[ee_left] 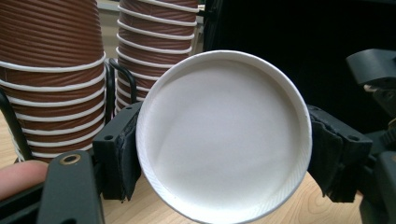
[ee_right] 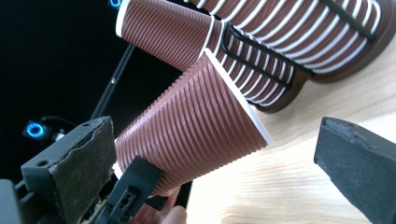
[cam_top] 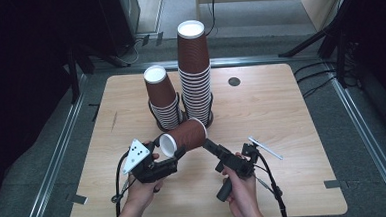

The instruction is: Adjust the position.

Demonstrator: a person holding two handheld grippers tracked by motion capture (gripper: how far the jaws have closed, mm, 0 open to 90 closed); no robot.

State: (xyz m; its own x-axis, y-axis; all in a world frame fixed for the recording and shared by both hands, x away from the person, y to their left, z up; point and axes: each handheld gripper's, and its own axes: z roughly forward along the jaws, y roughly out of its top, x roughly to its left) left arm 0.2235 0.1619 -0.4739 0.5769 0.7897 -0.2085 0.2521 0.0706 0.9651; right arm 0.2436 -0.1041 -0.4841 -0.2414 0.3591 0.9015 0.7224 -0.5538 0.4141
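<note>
On the wooden table (cam_top: 281,104), near its front edge and a little left of the middle, the left hand (cam_top: 141,191) holds the left gripper (cam_top: 173,157). Its two black jaws are closed on a single brown ribbed paper cup (cam_top: 185,136) near the white base end. In the left gripper view the white round base of this cup (ee_left: 224,135) sits between the two jaw pads, which touch it on both sides. The cup lies almost on its side above the table, with the base toward the person's left and the wide rim toward the back right.

Just behind the held cup, around the middle of the table toward the back edge, a short stack of cups (cam_top: 161,97) leans to the left, and beside it on its right a tall stack of cups (cam_top: 194,73) stands upright. Both stacks are upside down in a black wire holder (cam_top: 181,109).

To the right, the right hand (cam_top: 240,186) holds the right gripper (cam_top: 208,145) near the front edge. Its jaws are spread apart and grip nothing; in the right gripper view the cup lies between and beyond them. Farther right, a thin white stick (cam_top: 265,148) lies on the table. Near the back edge there is a small dark round disc (cam_top: 234,81).
</note>
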